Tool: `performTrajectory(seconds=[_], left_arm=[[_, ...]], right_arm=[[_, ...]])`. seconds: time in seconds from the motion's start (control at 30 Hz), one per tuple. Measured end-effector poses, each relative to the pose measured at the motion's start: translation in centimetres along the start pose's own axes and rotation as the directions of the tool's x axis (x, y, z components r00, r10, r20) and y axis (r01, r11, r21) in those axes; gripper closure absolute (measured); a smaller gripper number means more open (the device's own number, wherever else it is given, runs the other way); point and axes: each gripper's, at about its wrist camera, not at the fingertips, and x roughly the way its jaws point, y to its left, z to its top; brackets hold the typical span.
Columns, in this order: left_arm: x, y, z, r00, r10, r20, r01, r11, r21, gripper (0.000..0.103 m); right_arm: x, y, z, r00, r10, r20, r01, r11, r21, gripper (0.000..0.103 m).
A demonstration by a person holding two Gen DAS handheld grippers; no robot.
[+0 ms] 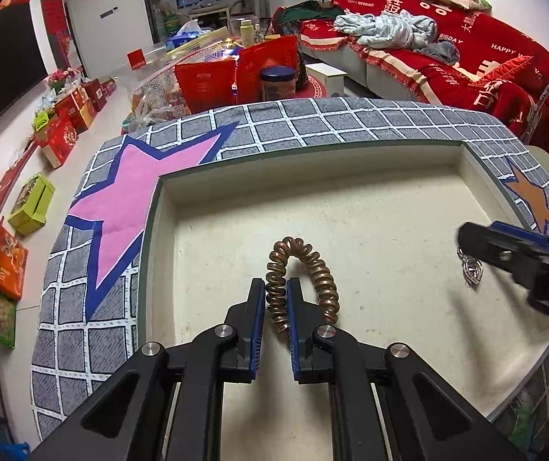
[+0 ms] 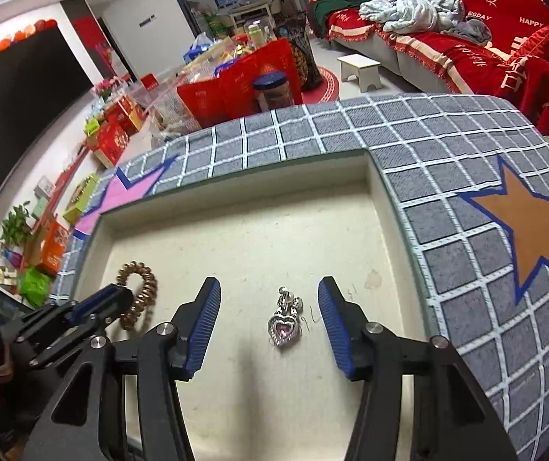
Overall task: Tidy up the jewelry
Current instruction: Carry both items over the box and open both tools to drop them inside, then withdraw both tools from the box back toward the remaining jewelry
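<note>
A coppery spiral coil band (image 1: pixel 313 265) arches over the floor of a shallow cream tray (image 1: pixel 351 199). My left gripper (image 1: pixel 277 282) is shut on one leg of the coil, with the blue pads pressing it from both sides. A silver heart pendant with a pink stone (image 2: pixel 284 324) lies on the tray floor. My right gripper (image 2: pixel 268 283) stands open around it, and neither pad touches it. From the right wrist view, the coil (image 2: pixel 140 288) and the left gripper (image 2: pixel 109 296) show at the left. In the left wrist view the right gripper (image 1: pixel 466 238) comes in from the right, beside the pendant (image 1: pixel 472 271).
The tray sits on a grey checked cloth (image 2: pixel 447 161) with a pink star (image 1: pixel 121 199) at the left and an orange star (image 2: pixel 531 223) at the right. Red bags and a jar (image 1: pixel 278 82) stand beyond the far edge. A red-covered sofa (image 1: pixel 466 38) is behind.
</note>
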Motion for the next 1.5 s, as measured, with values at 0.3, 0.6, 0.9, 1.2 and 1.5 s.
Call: performTrajectory(seconds=[0.3, 0.6, 0.9, 1.2, 1.5], left_arm=[[-0.6, -0.1, 0.3, 1.000, -0.012, 0.027, 0.012, 1.000, -0.012, 0.074], [-2.4, -0.7, 0.5, 0.996, 0.021, 0.087, -0.020, 1.000, -0.005, 0.000], [-5.4, 0.5, -1.9, 0.995, 0.013, 0.098, -0.010, 1.000, -0.025, 0.000], [-9.5, 2.1, -7.4, 0.995, -0.037, 0.091, 0.039, 0.999, -0.026, 0.000], [-11.4, 2.1, -12.4, 0.997, -0.043, 0.066, 0.047, 0.997, -0.056, 0.000]], right_arm=[[-4.5, -1.1, -1.3, 0.997, 0.016, 0.074, -0.019, 0.999, 0.040, 0.045], [-7.5, -1.9, -3.2, 0.994, -0.005, 0.105, 0.001, 0.999, 0.041, 0.043], [-9.3, -0.7, -5.6, 0.996, 0.008, 0.094, -0.008, 1.000, 0.003, 0.021], [-11.3, -0.6, -9.6, 0.998, 0.001, 0.056, -0.001, 1.000, 0.002, 0.021], [-12.2, -1.4, -13.9, 1.000, -0.025, 0.004, 0.025, 0.999, 0.030, 0.021]])
